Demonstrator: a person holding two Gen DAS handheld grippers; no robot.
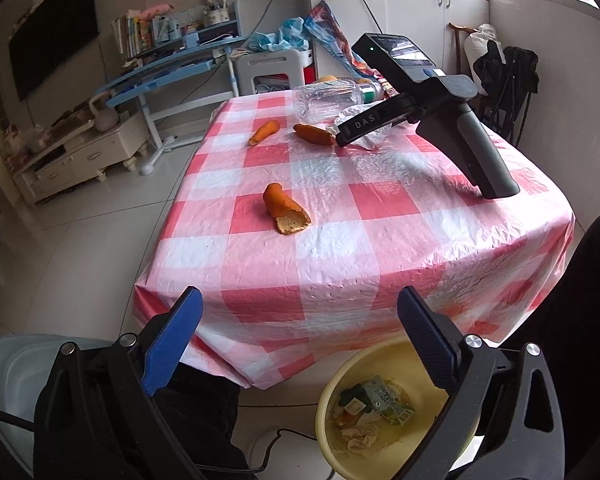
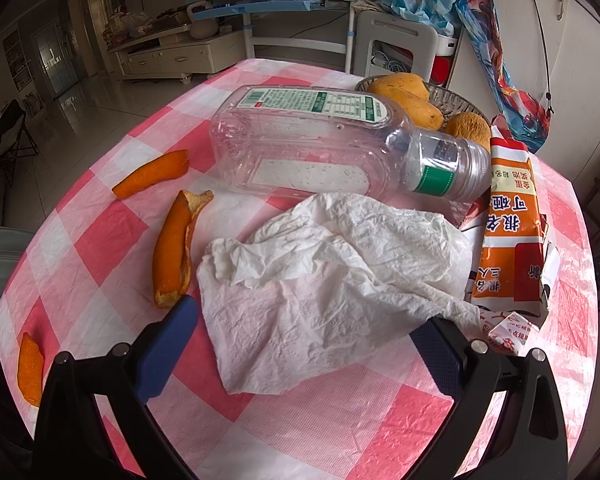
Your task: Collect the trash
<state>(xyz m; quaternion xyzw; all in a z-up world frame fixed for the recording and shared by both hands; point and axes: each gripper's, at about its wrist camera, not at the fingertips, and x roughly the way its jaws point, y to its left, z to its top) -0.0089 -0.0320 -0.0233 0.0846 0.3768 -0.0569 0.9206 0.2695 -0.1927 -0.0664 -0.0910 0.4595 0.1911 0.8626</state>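
White tissue between right tool fingers | spread wide, gripping nothing | left tool same

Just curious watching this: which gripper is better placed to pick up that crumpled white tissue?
The right gripper: its open fingers already flank the tissue. The left gripper hangs off the table's edge, above the yellow bin.

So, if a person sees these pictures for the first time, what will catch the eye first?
Probably the crumpled white tissue, lying between the open right gripper fingers, with the empty clear bottle on its side just behind. Next, the orange peels on the pink checked tablecloth, and the yellow bin beside the table.
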